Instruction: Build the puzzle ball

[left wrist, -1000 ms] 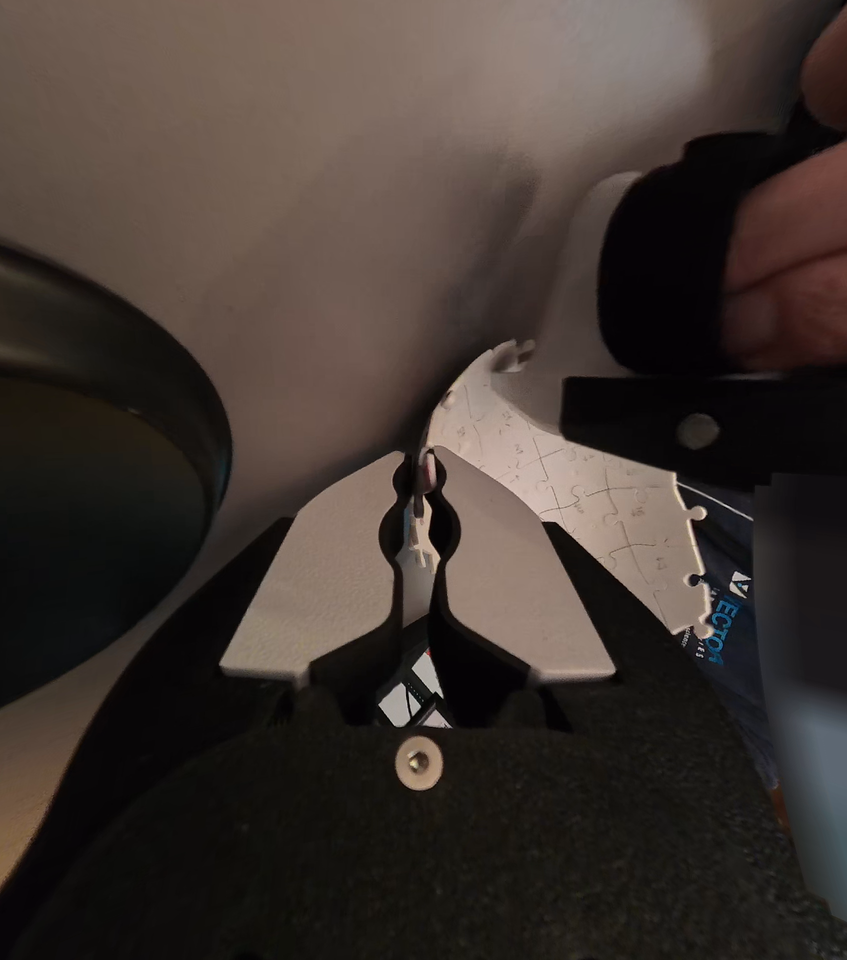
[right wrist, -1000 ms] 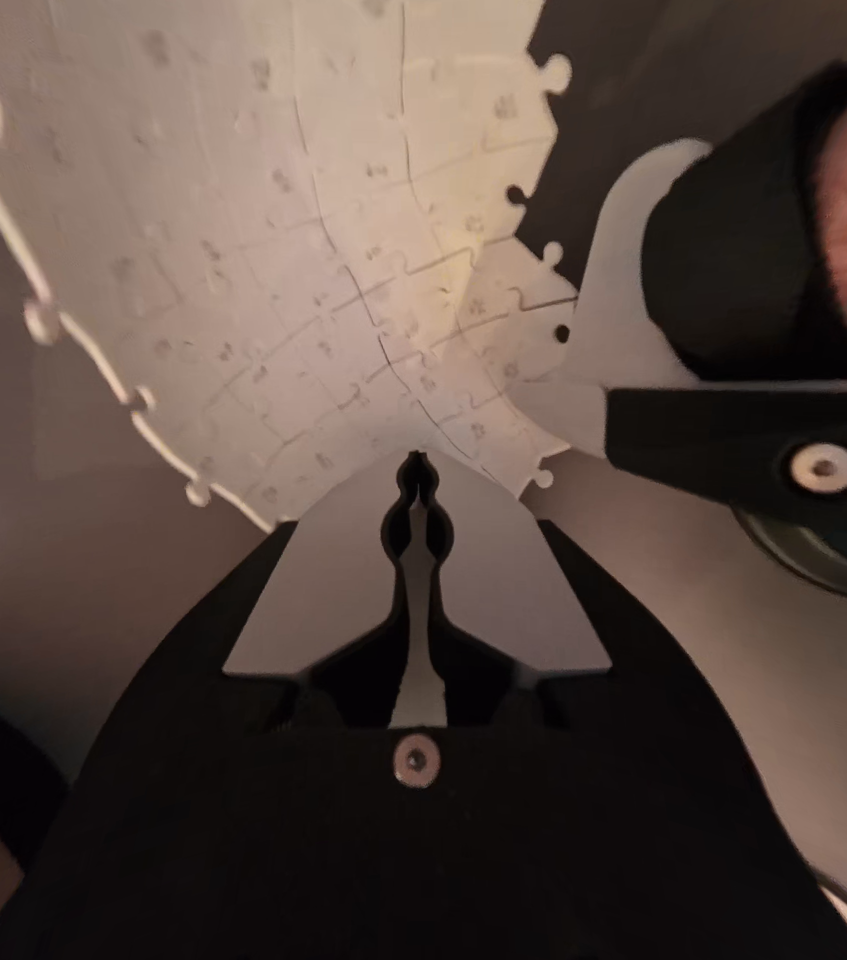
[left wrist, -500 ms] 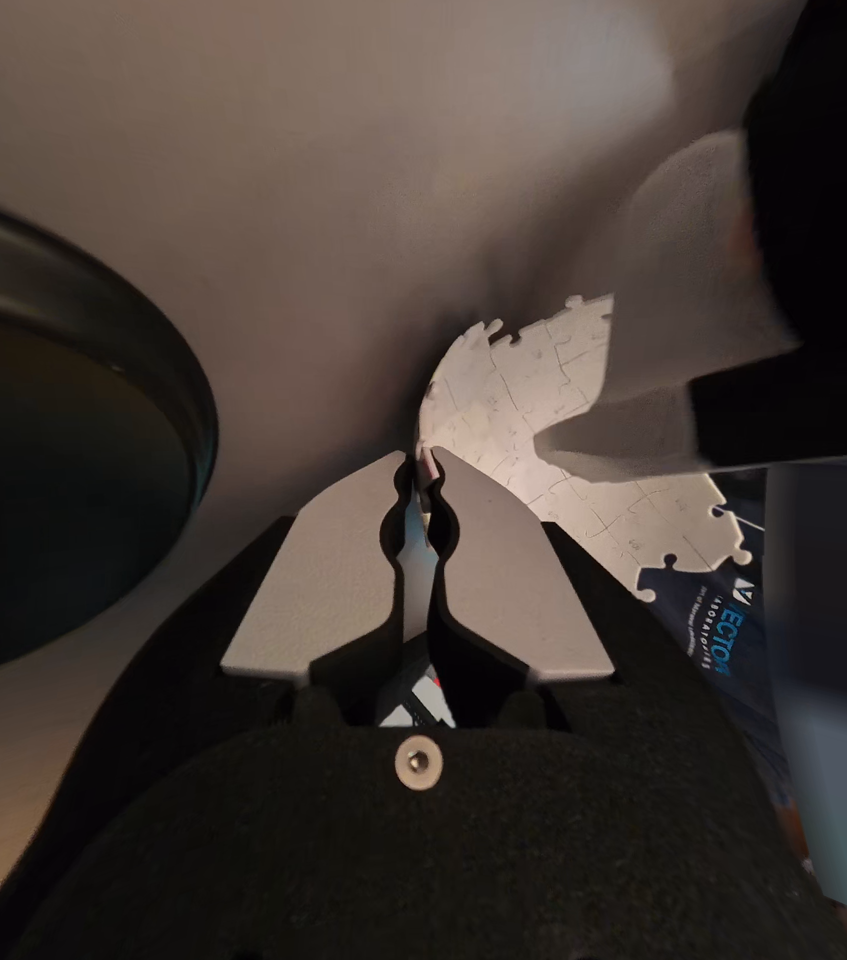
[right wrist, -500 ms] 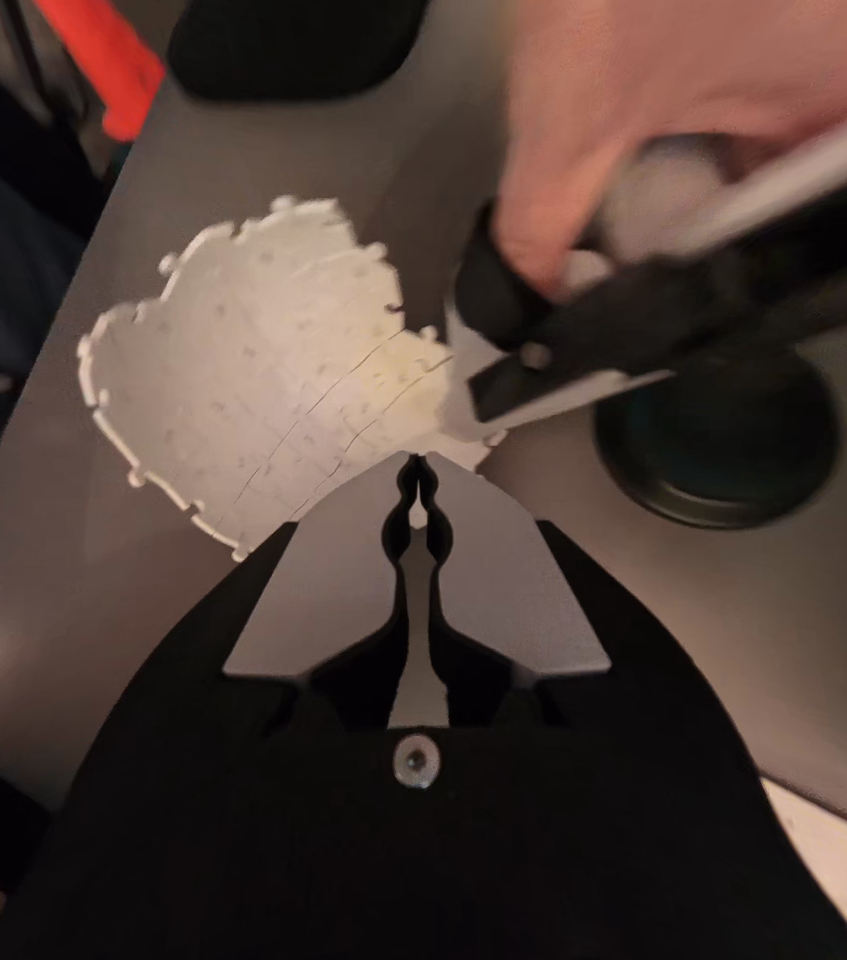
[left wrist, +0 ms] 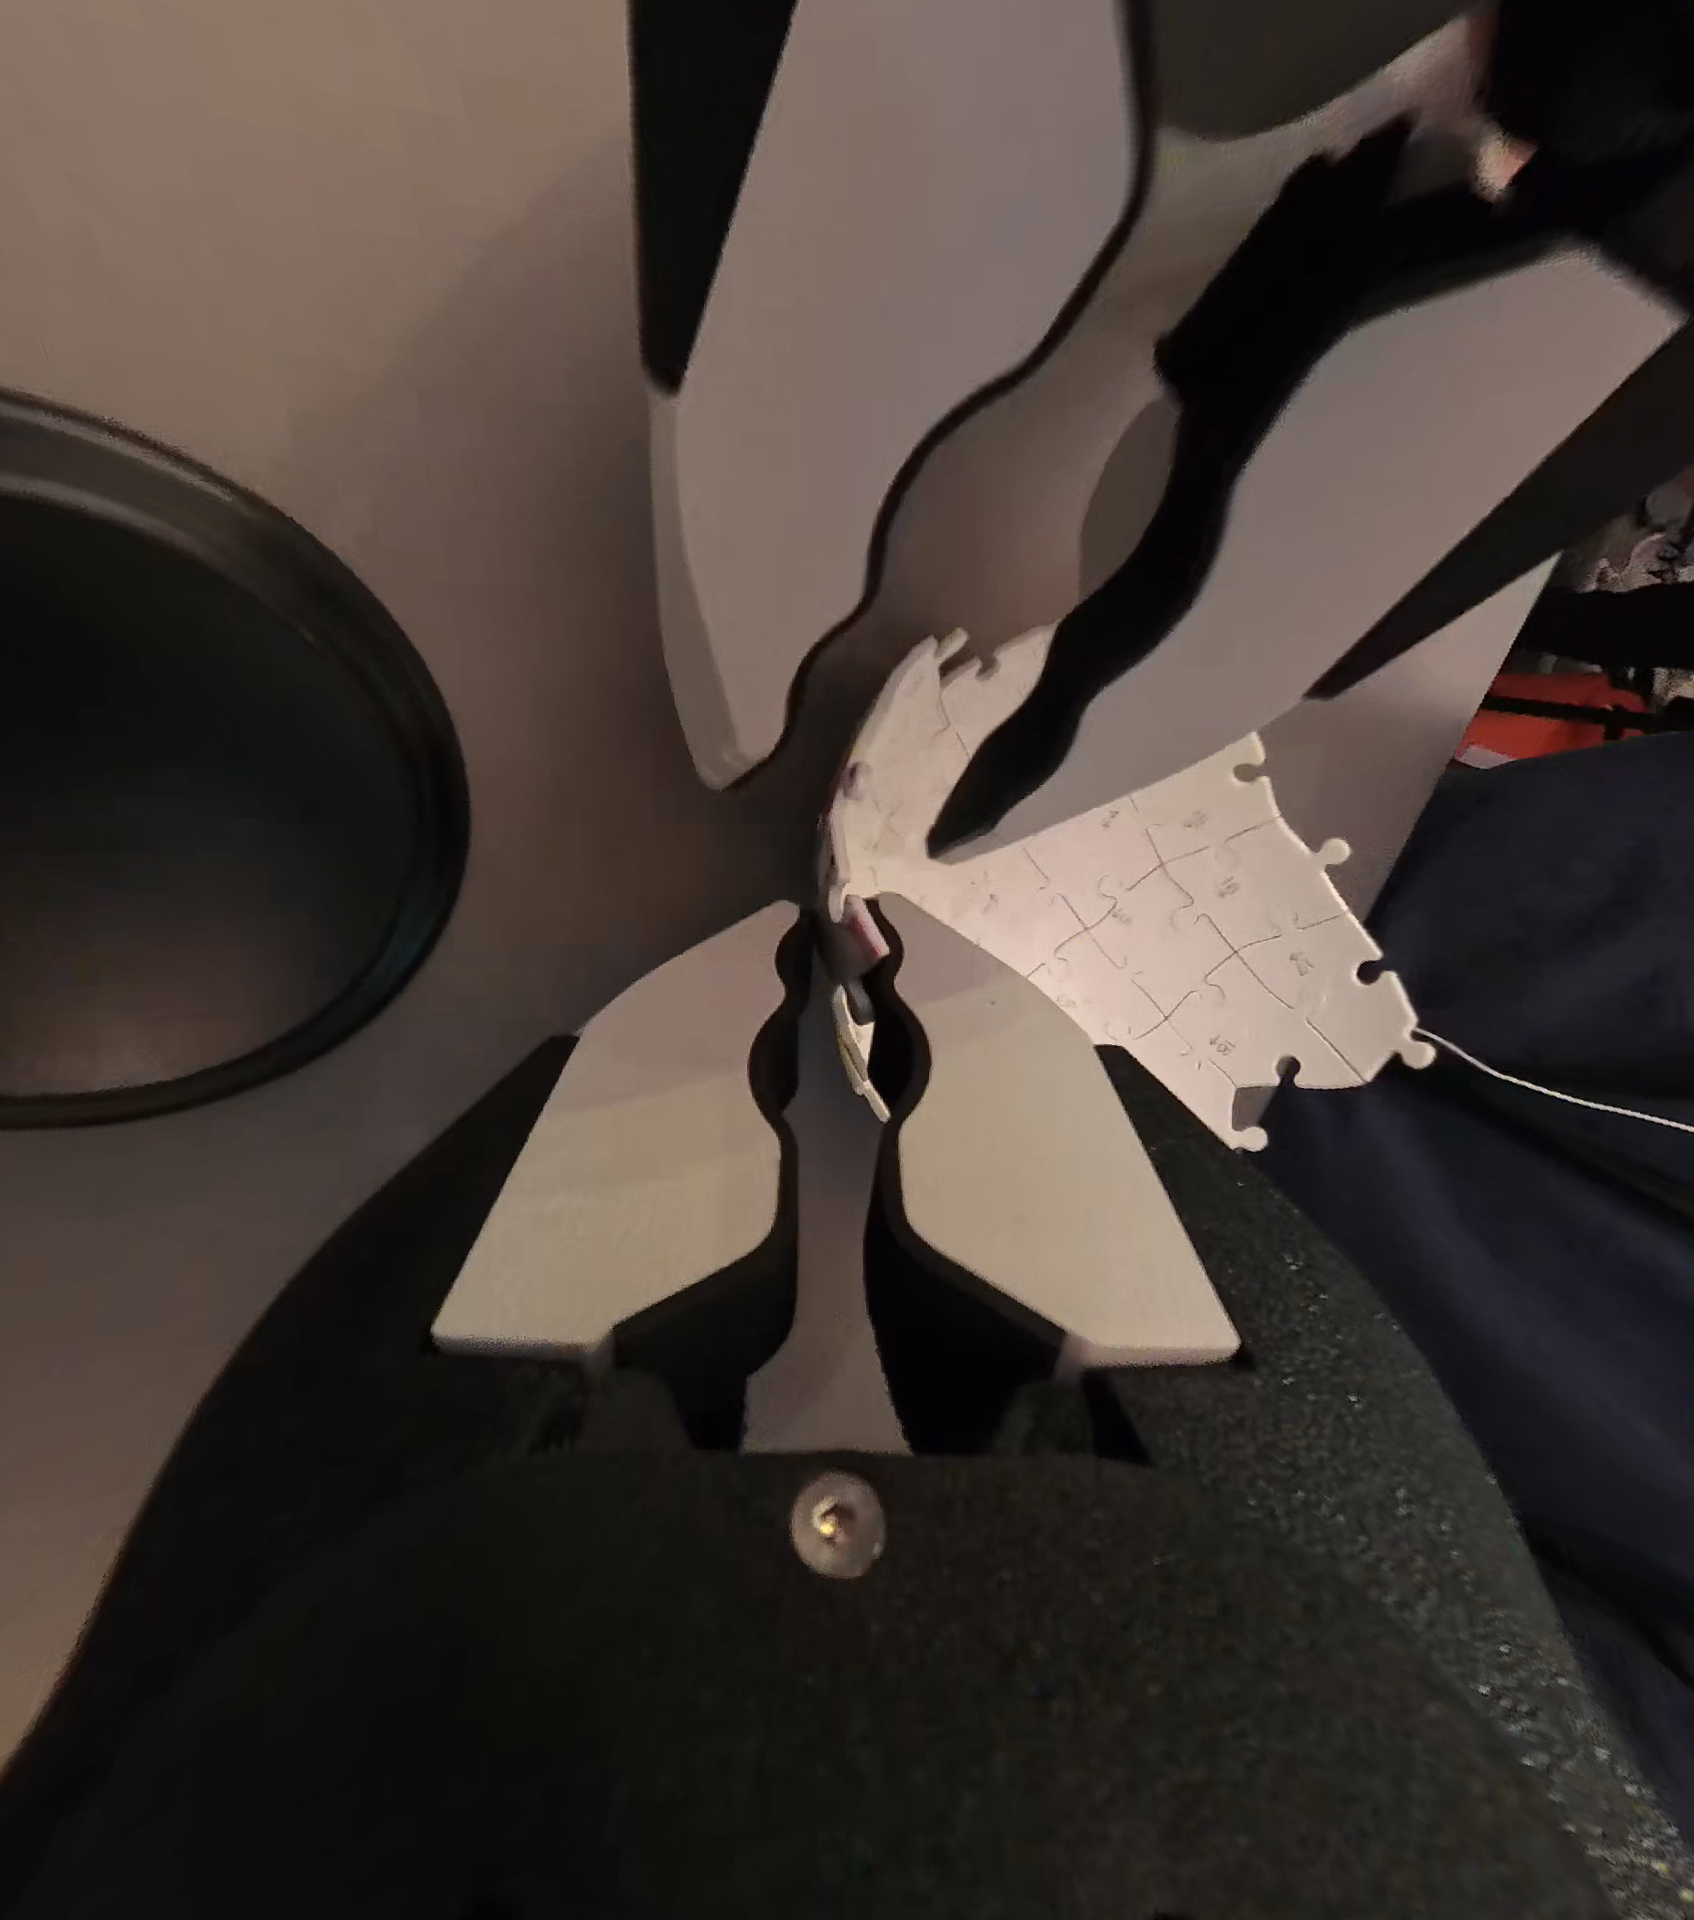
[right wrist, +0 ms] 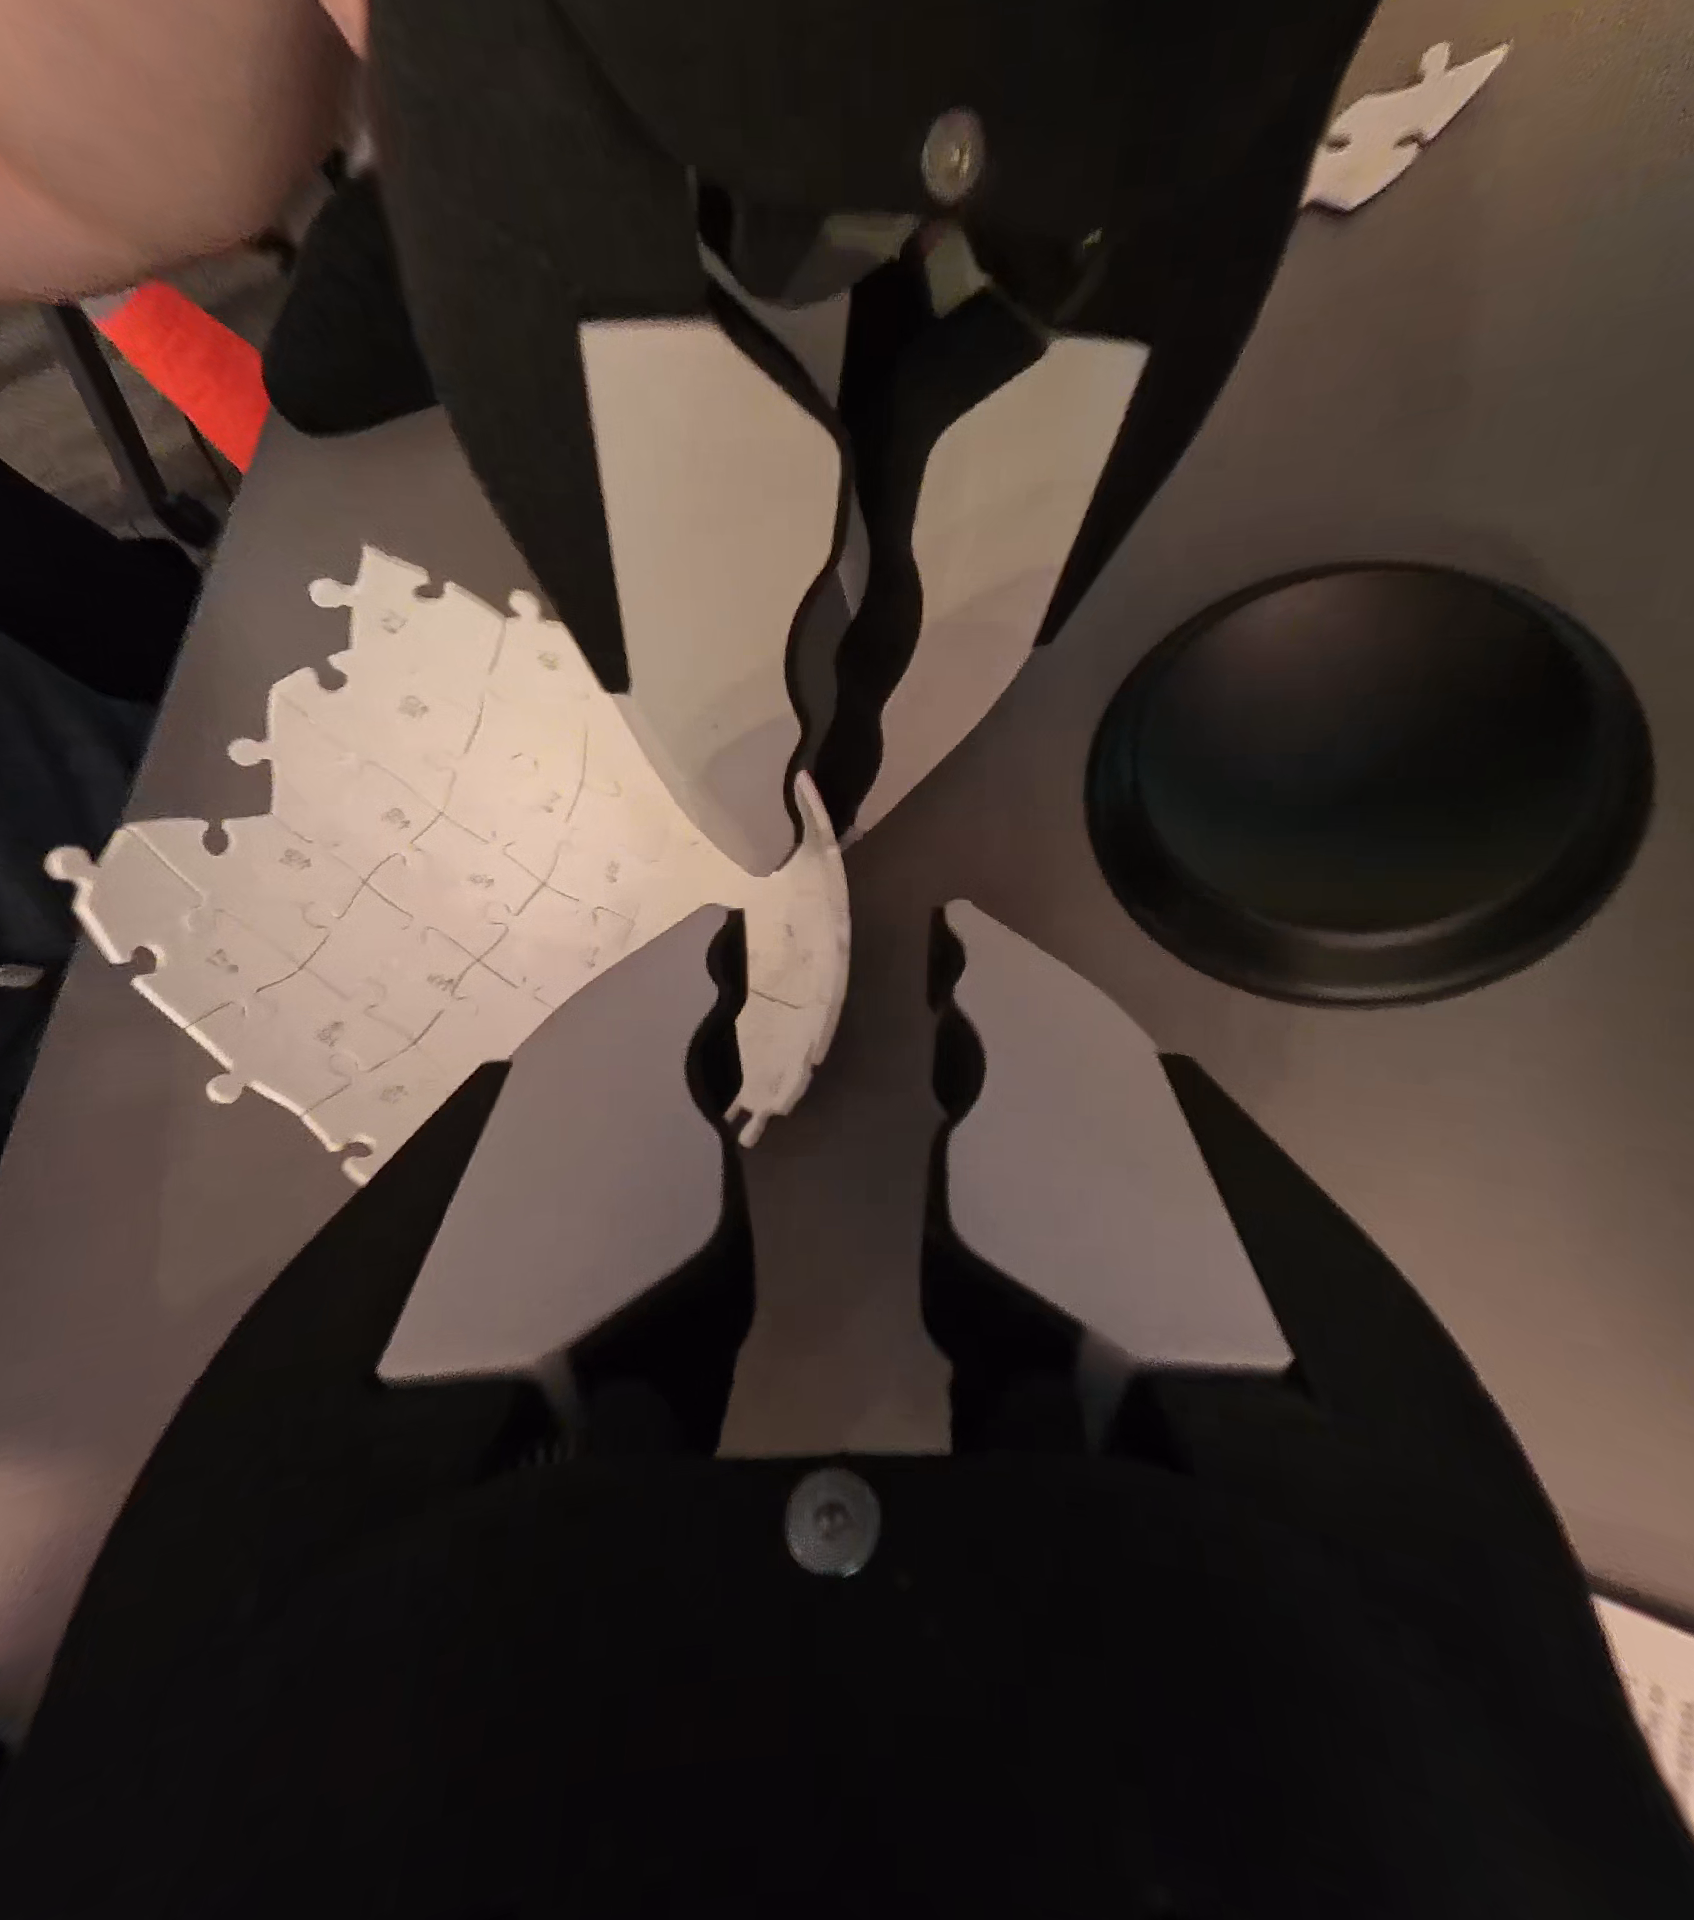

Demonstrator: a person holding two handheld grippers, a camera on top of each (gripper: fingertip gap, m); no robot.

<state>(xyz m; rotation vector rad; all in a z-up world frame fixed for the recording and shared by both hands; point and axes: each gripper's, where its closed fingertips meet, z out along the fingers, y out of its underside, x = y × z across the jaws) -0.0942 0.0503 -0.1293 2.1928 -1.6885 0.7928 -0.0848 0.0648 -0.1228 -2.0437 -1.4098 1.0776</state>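
Grey table [right wrist: 1445, 1299] carries a black dish [right wrist: 1368, 784]. Above it, the left gripper [left wrist: 841, 920] clamps the curved white puzzle shell [right wrist: 386, 894]; the right gripper [right wrist: 838, 914] gapes apart beside its edge.

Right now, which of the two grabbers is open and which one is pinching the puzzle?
The right gripper is the open one, its jaws spread wide with the table showing between. The left gripper is shut, pinching the edge of the white puzzle shell.
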